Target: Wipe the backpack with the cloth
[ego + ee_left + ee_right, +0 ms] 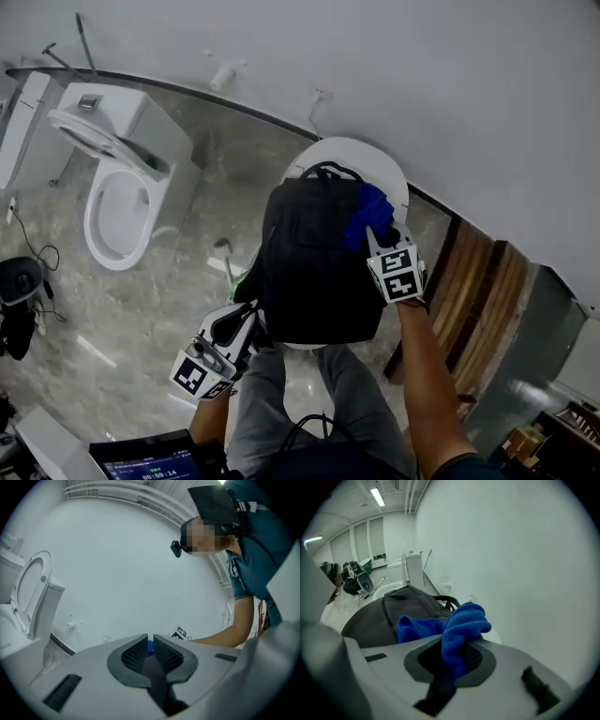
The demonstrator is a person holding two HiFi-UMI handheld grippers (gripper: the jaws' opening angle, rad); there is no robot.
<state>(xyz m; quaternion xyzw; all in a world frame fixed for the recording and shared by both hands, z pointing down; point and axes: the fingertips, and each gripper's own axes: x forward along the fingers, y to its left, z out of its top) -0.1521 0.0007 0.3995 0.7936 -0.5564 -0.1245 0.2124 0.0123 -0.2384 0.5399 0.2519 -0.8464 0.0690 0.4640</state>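
Bathroom, right tongs (pixel 378 236) extended, cloth (pixel 372 212) on backpack (pixel 314 272)

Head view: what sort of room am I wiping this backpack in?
Probably a bathroom, or a mock-up of one: a white toilet with its seat raised stands against the wall, on a marble-look floor. The backpack lies on a round white table.

Toilet (pixel 120 202) at left, seat up, on grey marble floor (pixel 141 309). Round white counter (pixel 380 164) close to plain white wall (pixel 422 84). Wood panels (pixel 483 281) at right. Black gear (pixel 19 300) with cables at far left edge.
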